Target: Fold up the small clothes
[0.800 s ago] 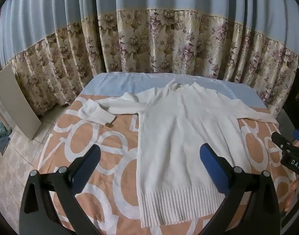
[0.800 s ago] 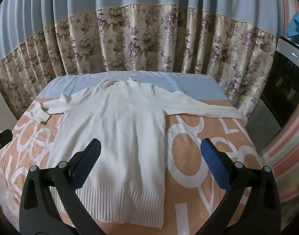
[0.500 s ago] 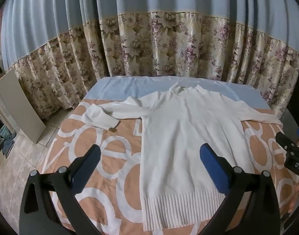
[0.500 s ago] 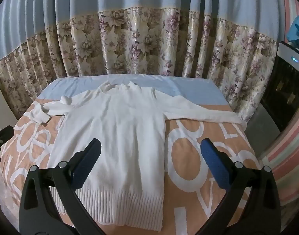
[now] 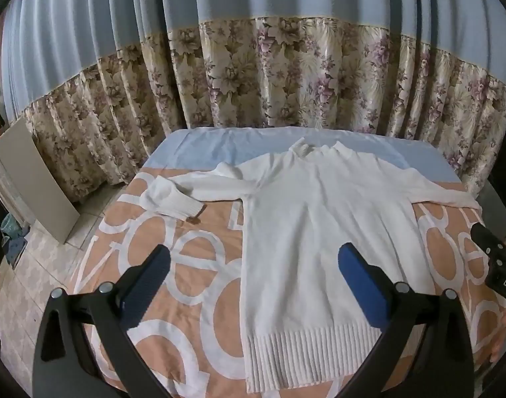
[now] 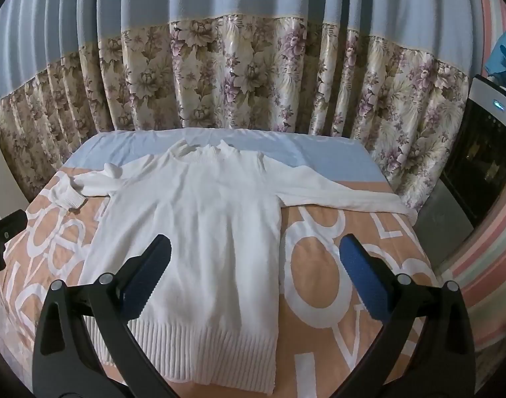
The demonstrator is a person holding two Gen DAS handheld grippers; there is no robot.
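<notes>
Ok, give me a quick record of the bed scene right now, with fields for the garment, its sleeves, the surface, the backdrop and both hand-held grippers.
garment: white knit sweater, spread flat, unfolded, collar toward the curtain
sleeves: one sleeve bent, its cuff doubled back; the other sleeve stretched straight to the bed edge
surface: bed cover, orange with white shapes, pale blue at the far end
backdrop: curtain, blue above, floral below
left hand-held gripper: open, above the sweater, holding nothing
right hand-held gripper: open, above the sweater, holding nothing

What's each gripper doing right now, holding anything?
Left gripper: open, holding nothing, above the white sweater.
Right gripper: open, holding nothing, above the same sweater.
</notes>
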